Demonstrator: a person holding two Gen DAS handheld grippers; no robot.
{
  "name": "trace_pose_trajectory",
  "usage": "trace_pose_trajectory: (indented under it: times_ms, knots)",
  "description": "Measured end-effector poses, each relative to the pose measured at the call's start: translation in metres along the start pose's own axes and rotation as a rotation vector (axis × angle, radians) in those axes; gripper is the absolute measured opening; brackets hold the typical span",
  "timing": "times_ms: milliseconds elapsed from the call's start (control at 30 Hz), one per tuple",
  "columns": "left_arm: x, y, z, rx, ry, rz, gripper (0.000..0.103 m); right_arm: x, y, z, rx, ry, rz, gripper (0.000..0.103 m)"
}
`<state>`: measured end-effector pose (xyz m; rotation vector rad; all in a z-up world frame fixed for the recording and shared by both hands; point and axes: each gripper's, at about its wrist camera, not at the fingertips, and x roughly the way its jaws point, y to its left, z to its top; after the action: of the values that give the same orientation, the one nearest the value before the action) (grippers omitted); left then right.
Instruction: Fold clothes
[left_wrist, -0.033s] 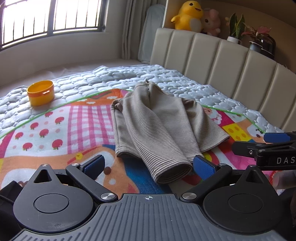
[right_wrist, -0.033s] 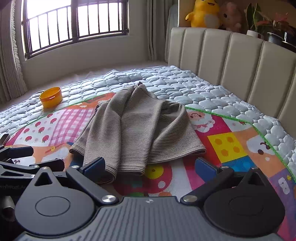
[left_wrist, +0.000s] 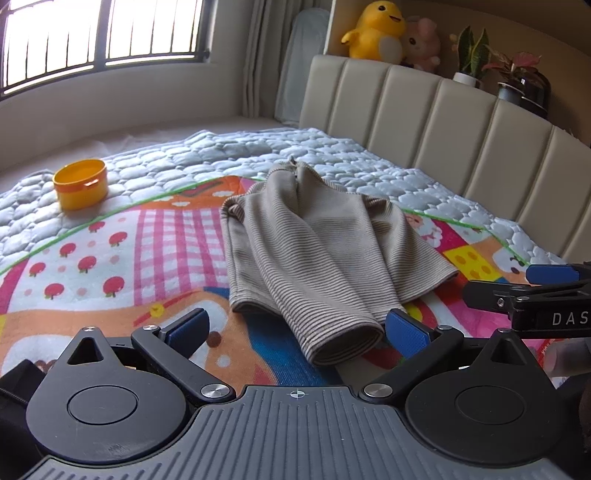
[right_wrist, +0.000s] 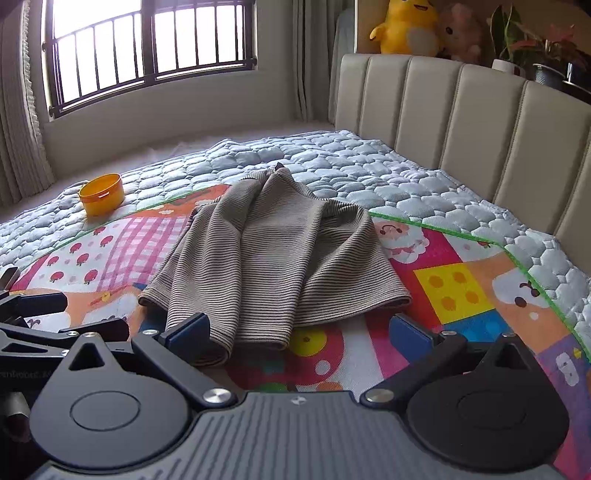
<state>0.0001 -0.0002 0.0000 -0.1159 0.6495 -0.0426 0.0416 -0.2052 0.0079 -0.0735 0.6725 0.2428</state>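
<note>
A beige striped knit top (left_wrist: 317, 254) lies partly folded on a colourful play mat (left_wrist: 110, 266), one sleeve cuff pointing toward me. It also shows in the right wrist view (right_wrist: 273, 266). My left gripper (left_wrist: 295, 328) is open and empty, its blue pads either side of the cuff and just short of it. My right gripper (right_wrist: 303, 328) is open and empty in front of the top's near hem; its left pad (right_wrist: 192, 328) sits by the sleeve end. The right gripper also shows at the right edge of the left wrist view (left_wrist: 546, 291).
A yellow round tub (left_wrist: 80, 182) stands on the quilted blue bedspread (left_wrist: 236, 155) at the far left. A padded beige headboard (left_wrist: 443, 122) runs along the right, with plush toys (left_wrist: 376, 31) and potted plants (left_wrist: 517, 74) on the ledge above. A barred window (right_wrist: 147, 48) is behind.
</note>
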Motion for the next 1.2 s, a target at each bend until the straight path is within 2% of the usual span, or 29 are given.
trace_pose_trajectory:
  times_ms: [1200]
  knots:
    - [0.0042,0.0034,-0.0019,-0.018,0.04,-0.015,0.103,0.0013,0.0021,0.0005,0.0,0.016,0.004,0.103]
